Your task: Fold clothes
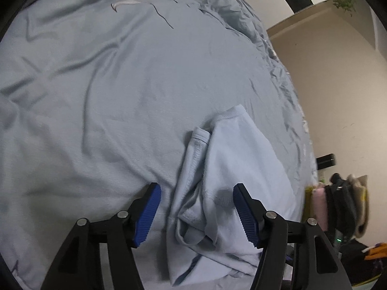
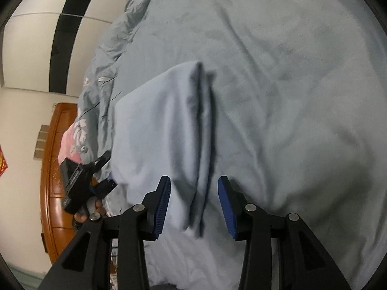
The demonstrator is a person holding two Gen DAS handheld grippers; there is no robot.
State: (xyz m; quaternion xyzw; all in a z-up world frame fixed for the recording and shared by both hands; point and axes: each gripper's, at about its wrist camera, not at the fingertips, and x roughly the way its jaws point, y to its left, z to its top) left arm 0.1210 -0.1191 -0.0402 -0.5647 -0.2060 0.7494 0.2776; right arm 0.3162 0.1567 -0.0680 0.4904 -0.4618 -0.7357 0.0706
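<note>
while the grey-blue bedspread (image 1: 96, 96) fills nearly all of both wrist views, we log it as creased but flat, bunched into ridges at its far edge. on it lies the pale blue garment (image 1: 232, 169), partly folded: in the left wrist view a hemmed edge with stitching points away from us and loose layers gather near the bottom of the picture; in the right wrist view the same garment (image 2: 157, 133) shows one long fold ridge running toward us. a wooden headboard (image 2: 54, 169) stands past the bed edge in the right view.

left gripper (image 1: 196, 215): jaws spread, cloth lying between the blue pads, neither pad pressing on it that we can see. right gripper (image 2: 193, 205): jaws spread, the fold ridge between the pads, gaps visible on both sides. picture slightly blurred here. the left gripper (image 2: 106, 176) also appears in the right view at the garment's left edge, a hand (image 2: 89, 210) below it.
</note>
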